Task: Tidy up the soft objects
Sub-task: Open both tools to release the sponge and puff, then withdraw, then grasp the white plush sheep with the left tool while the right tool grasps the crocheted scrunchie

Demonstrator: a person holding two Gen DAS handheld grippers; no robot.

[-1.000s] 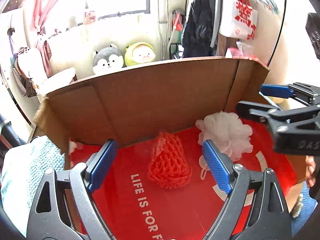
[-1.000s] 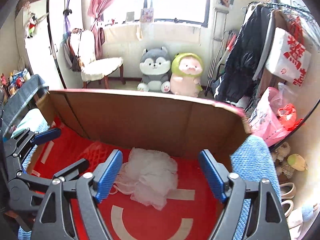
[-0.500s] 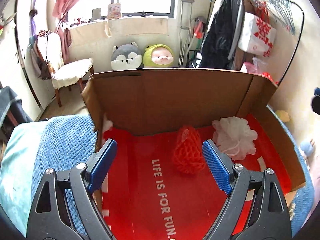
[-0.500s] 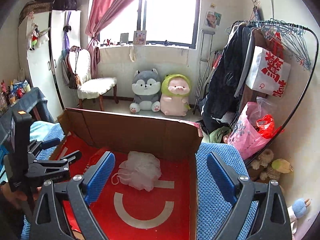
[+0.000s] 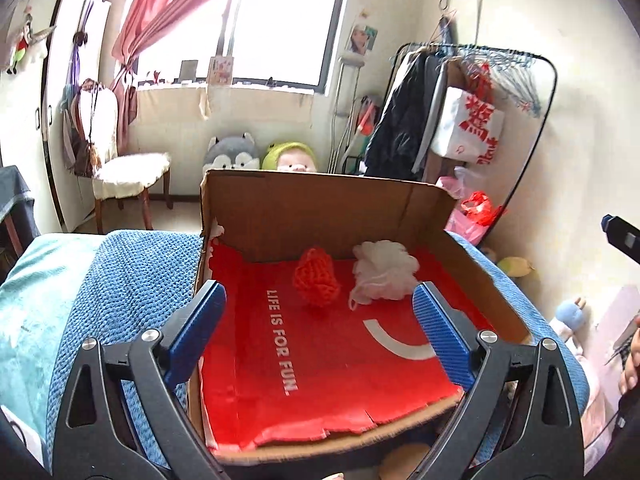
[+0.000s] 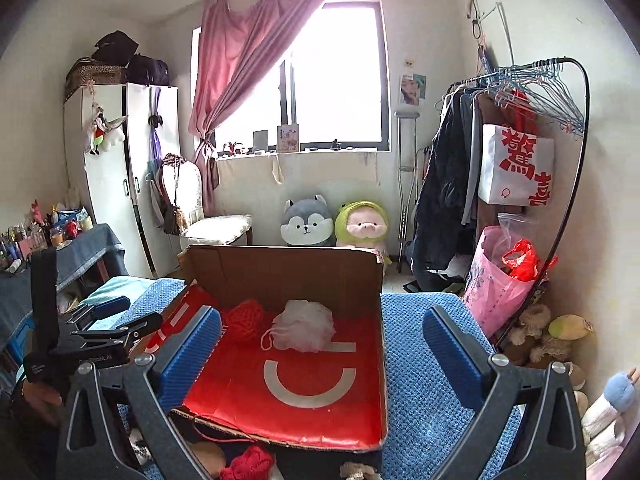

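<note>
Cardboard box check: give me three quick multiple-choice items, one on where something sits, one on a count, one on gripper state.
1. The white mesh pouf lies where in the cardboard box?
A. near the back wall, right of the red knitted piece
B. at the front edge
C. outside on the blue blanket

2. Soft things inside the box?
A. one
B. two
C. four

3. The left gripper is:
A. shut on the pouf
B. shut, empty
C. open, empty

Key: 1 A, both sit by the back wall; 2 B, only pouf and knit; 3 C, its jaws stand wide apart, like the right gripper.
</note>
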